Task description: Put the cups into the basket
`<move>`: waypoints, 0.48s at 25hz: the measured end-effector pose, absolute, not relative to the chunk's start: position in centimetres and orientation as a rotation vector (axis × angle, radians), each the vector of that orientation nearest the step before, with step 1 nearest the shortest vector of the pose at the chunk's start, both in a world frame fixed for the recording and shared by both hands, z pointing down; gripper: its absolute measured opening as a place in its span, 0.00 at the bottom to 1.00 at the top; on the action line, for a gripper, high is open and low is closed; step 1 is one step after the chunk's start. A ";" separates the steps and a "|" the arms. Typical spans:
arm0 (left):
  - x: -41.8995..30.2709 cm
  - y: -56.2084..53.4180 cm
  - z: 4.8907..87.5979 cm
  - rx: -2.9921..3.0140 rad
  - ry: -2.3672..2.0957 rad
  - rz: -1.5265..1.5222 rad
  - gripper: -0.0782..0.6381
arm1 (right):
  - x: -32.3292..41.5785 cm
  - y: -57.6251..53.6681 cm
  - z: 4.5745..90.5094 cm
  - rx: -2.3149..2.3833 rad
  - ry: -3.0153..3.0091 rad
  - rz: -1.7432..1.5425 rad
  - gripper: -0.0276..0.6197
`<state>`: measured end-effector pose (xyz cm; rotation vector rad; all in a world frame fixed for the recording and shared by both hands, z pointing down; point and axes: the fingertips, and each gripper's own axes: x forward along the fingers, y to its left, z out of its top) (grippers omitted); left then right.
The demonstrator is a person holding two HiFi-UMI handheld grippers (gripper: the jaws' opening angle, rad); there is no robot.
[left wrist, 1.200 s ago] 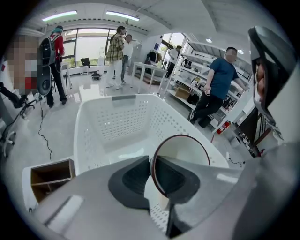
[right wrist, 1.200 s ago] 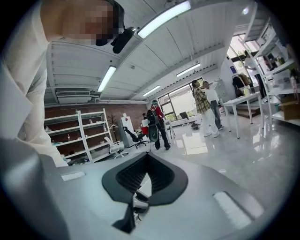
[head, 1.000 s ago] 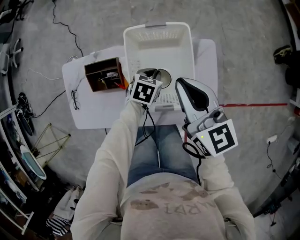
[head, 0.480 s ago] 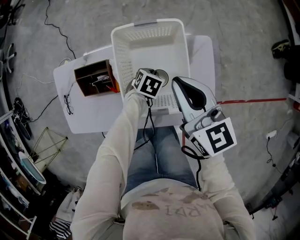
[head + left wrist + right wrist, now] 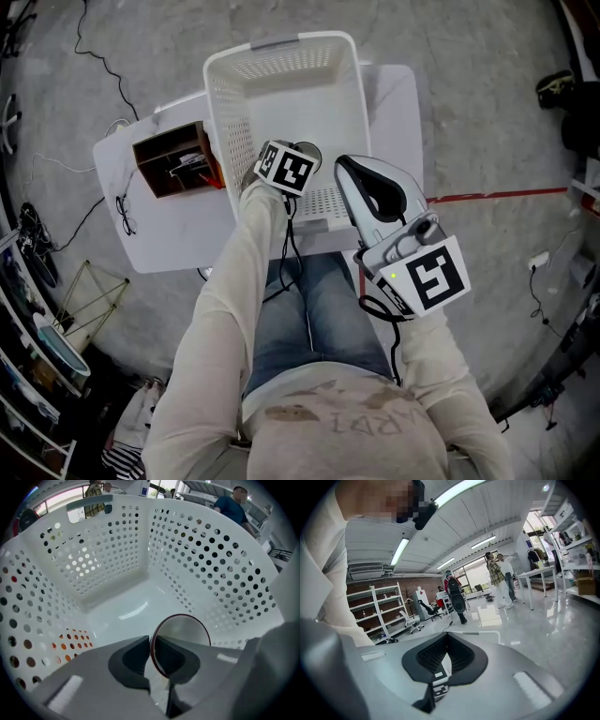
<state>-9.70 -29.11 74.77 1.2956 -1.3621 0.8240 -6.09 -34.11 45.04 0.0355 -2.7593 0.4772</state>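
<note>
1. The left gripper [image 5: 151, 645] is clamping the rim of a cup [image 5: 187, 631]. One jaw is sitting inside the mouth and the other outside, at the lower centre of the left gripper view.
2. The cup is hanging inside the white basket [image 5: 108, 550], above its floor and close to the near wall. The base is hidden, so it is probably not resting on the floor yet.
3. The step in hand appears to be the set-down. It calls for lowering the cup until the floor is bearing it, then parting the jaws slowly and lifting straight up so the inner jaw is not hooking the rim.
4. The right gripper [image 5: 354, 173] is idling at the centre right of the head view, outside the basket, with its jaws together on nothing.
</note>
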 end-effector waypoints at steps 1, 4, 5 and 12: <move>-9.7 -29.1 74.8 1.297 -1.366 0.819 0.16 | -6.1 -34.2 45.1 0.038 -2.759 0.477 0.09; -9.4 -29.4 74.6 1.320 -1.354 0.803 0.17 | -6.0 -34.4 45.1 0.047 -2.759 0.475 0.09; -9.2 -29.4 74.4 1.333 -1.347 0.805 0.18 | -6.0 -34.4 45.0 0.047 -2.759 0.474 0.09; -9.5 -30.1 71.7 1.368 -1.376 0.803 0.18 | -6.1 -34.3 43.2 0.040 -2.787 0.459 0.09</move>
